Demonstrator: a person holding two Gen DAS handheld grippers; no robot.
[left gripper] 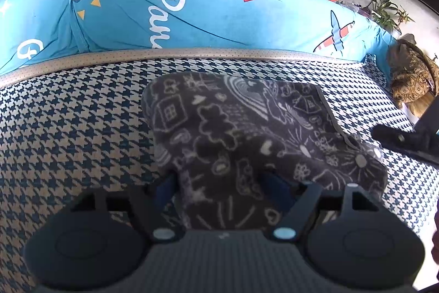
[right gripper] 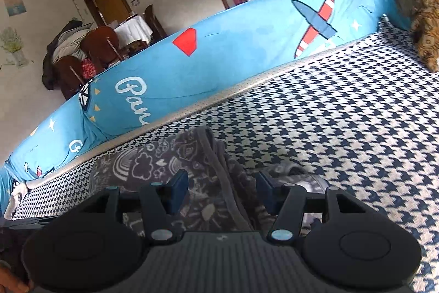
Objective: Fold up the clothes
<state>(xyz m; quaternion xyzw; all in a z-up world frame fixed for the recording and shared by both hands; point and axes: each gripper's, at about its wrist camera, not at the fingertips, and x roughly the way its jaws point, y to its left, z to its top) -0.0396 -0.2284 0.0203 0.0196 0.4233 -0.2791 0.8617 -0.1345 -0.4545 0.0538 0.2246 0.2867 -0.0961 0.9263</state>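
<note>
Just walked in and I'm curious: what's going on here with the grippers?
A person is folding a dark grey garment with white doodle print on a navy-and-cream houndstooth cover. The left gripper and the right gripper each have cloth between open fingers; no firm pinch shows. The garment lies bunched, partly folded.

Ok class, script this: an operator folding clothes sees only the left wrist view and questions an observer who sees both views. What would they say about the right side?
Operator: Is the right gripper closed on the grey printed garment?
Observer: No, it stands open, with the fabric lying loose between its fingers.
Operator: Which part of the garment lies there?
Observer: The hemmed edge, which runs lengthwise through the gap, with rumpled folds just to its right.
</note>
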